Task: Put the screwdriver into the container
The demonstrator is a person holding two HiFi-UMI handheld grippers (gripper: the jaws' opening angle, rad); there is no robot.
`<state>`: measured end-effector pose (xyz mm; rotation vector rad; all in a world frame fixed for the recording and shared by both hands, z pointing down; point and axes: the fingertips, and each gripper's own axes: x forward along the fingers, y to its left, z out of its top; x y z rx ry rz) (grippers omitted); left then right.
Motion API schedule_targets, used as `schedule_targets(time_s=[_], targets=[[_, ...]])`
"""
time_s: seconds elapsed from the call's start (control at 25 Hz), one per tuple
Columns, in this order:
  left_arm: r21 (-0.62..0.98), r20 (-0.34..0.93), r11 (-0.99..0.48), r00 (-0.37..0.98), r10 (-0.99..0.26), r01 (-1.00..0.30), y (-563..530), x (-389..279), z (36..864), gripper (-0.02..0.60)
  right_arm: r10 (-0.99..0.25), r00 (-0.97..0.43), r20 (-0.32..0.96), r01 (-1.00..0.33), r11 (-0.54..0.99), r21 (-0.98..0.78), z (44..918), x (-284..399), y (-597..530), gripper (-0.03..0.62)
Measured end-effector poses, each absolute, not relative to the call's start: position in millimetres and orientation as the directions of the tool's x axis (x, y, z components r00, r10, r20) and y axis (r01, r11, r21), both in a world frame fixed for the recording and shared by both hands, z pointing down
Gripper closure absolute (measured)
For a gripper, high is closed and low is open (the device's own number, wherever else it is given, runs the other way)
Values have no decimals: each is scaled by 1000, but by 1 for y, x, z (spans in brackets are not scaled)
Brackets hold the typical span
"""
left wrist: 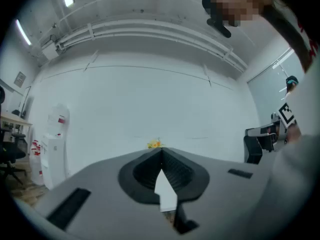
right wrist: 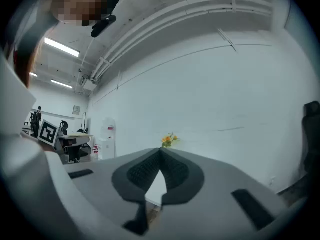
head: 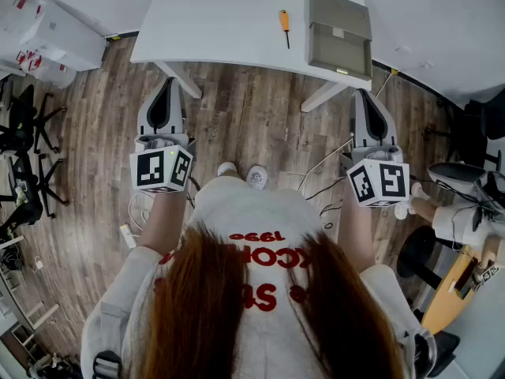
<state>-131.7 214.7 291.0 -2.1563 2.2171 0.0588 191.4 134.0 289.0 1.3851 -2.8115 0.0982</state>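
Left gripper, right gripper: jaws pressed together, nothing between; held side by side short of table, likely ready pose, task not begun. Screwdriver: orange handle, lay flat on table, untouched, near container but apart, on its left. Container: grey, likelier reached by right gripper

Head view: set above the person's head, aimed steeply down from well above the white flat-topped table and brown wood-plank floor. Gripper views: riding on the left gripper and right gripper, close behind the jaws, tilted up at the plain white wall. Shared by both: small yellow-orange flower bunch and white floor-standing water dispenser.
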Motion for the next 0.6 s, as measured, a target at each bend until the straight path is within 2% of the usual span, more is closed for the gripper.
schedule_targets(time_s=[0.28,0.6], targets=[[-8,-52,40,-40,-998,-999,212,-130,293,574,-764,-646,-11,-759,643,-96,281,185,132,589],[-1,-36,42,-42,-998,-999,205,-139,297,574,-746,-666,2,-742,661,-113,283,171,128,589]])
